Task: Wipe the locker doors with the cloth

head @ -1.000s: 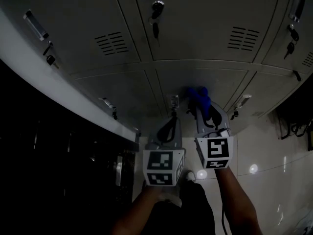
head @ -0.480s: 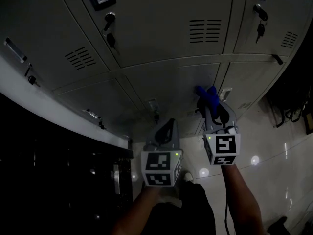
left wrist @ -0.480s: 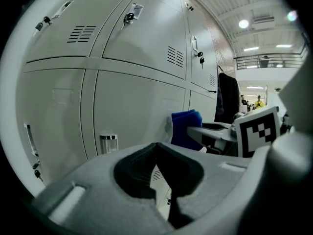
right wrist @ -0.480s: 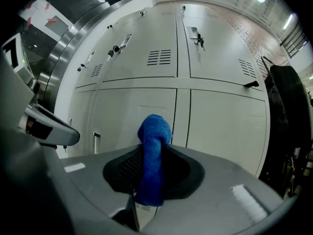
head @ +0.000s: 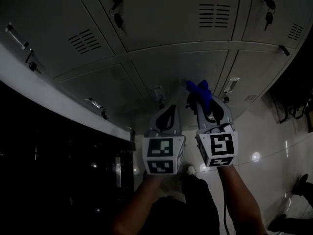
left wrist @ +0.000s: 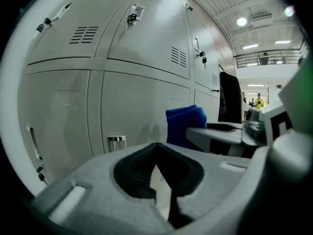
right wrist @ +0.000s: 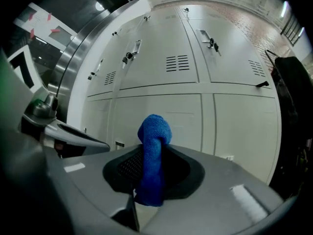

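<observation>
- Head view is showing me the right gripper pinching the blue cloth. A folded wad is sticking out past the jaw tips, so soft fabric rather than plastic is facing the lower middle locker door.
- Right gripper view is confirming this. The jaws are clamping on the cloth's middle, and the wad is pointing straight at that door, to the right of its small metal latch.
- I am not managing to tell whether the cloth is touching the door or hanging just off it.
- I am seeing the left gripper with its jaws pressed together on nothing, hanging in front of that door near the latch. I am judging that it is being parked there, out of the wiping path.
- I am reading this as the wiping of that door getting under way, with the upper doors above it waiting their turn.
</observation>
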`<action>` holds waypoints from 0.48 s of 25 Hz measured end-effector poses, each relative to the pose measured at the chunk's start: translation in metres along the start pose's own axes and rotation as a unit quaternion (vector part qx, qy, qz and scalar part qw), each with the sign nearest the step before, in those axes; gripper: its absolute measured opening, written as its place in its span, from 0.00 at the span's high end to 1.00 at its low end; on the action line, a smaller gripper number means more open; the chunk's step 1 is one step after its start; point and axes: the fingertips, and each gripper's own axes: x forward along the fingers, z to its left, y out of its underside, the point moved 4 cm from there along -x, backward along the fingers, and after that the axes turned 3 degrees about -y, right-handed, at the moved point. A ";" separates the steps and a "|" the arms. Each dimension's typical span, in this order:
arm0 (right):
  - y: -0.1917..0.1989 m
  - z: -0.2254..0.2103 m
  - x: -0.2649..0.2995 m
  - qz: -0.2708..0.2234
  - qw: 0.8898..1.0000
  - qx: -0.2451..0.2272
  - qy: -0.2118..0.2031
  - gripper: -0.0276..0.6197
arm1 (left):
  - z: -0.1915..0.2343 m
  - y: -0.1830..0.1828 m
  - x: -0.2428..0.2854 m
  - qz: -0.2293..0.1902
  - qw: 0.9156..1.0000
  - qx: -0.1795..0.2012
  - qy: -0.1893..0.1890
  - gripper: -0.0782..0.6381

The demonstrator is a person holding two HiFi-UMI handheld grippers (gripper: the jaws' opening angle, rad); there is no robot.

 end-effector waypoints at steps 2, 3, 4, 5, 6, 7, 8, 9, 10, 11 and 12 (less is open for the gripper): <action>0.005 0.027 0.007 0.002 1.000 0.003 -0.027 0.83 | 0.013 0.008 -0.006 0.001 1.000 -0.007 -0.013 0.89; 0.009 0.041 0.012 0.004 0.999 0.002 -0.040 0.83 | 0.020 0.012 -0.009 0.001 1.000 -0.009 -0.018 0.89; 0.014 0.053 0.016 0.006 0.999 0.000 -0.052 0.83 | 0.027 0.016 -0.013 0.001 1.000 -0.010 -0.024 0.89; 0.019 0.065 0.020 0.008 0.998 -0.002 -0.063 0.83 | 0.034 0.019 -0.016 0.000 0.999 -0.012 -0.030 0.89; 0.024 0.075 0.024 0.008 0.997 -0.002 -0.071 0.83 | 0.040 0.022 -0.021 -0.001 0.999 -0.014 -0.034 0.89; 0.029 0.084 0.028 0.008 0.997 -0.002 -0.078 0.83 | 0.045 0.025 -0.025 -0.002 0.999 -0.015 -0.038 0.89; 0.034 0.092 0.032 0.008 0.997 -0.002 -0.083 0.83 | 0.050 0.028 -0.029 -0.003 0.999 -0.015 -0.041 0.89; 0.039 0.100 0.037 0.009 0.996 -0.002 -0.088 0.83 | 0.054 0.031 -0.032 -0.004 0.999 -0.017 -0.042 0.89; 0.044 0.107 0.043 0.010 0.996 -0.002 -0.092 0.83 | 0.059 0.034 -0.035 -0.005 0.999 -0.020 -0.043 0.89; 0.049 0.114 0.048 0.012 0.995 -0.001 -0.096 0.83 | 0.064 0.037 -0.037 -0.005 0.999 -0.024 -0.044 0.89; 0.053 0.120 0.054 0.014 0.995 -0.002 -0.098 0.83 | 0.069 0.041 -0.038 -0.005 0.999 -0.027 -0.047 0.89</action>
